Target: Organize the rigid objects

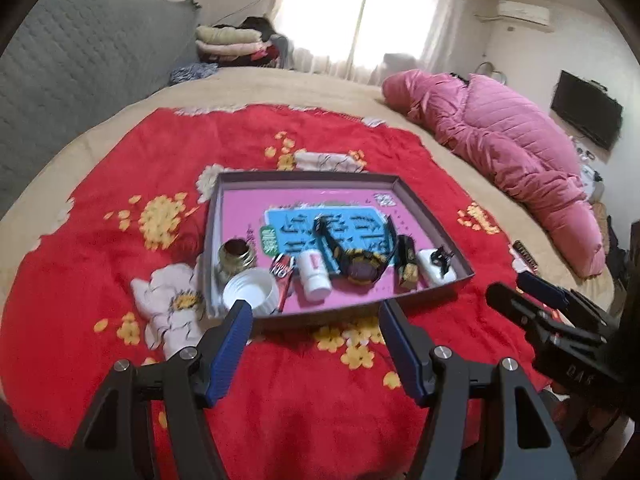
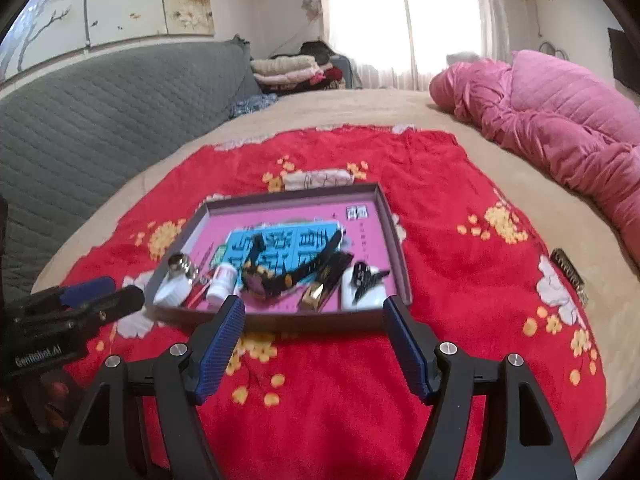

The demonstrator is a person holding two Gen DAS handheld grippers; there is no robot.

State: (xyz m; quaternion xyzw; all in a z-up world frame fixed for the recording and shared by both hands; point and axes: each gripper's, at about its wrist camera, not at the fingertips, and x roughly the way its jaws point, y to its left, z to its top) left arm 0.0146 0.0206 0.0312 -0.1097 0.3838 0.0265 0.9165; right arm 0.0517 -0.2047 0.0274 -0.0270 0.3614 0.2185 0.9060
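Both jaws stood wide, empty: left gripper (image 1: 316, 320), right gripper (image 2: 314, 316). Risk: fingers snagging near tray (image 1: 340, 314) rim, spilling wristwatch (image 1: 362, 266).

The white cap (image 1: 250, 292) hides the glass jar's (image 1: 234, 260) near side; the right claw (image 1: 532, 292) is cut off at the frame's edge; the tray's (image 2: 394, 240) printed characters blur unreadably

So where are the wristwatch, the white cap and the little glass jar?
wristwatch (image 1: 362, 270), left wrist view, on its round face.
white cap (image 1: 250, 292), left wrist view, on its hollow inside.
glass jar (image 1: 236, 249), left wrist view, at its open mouth.
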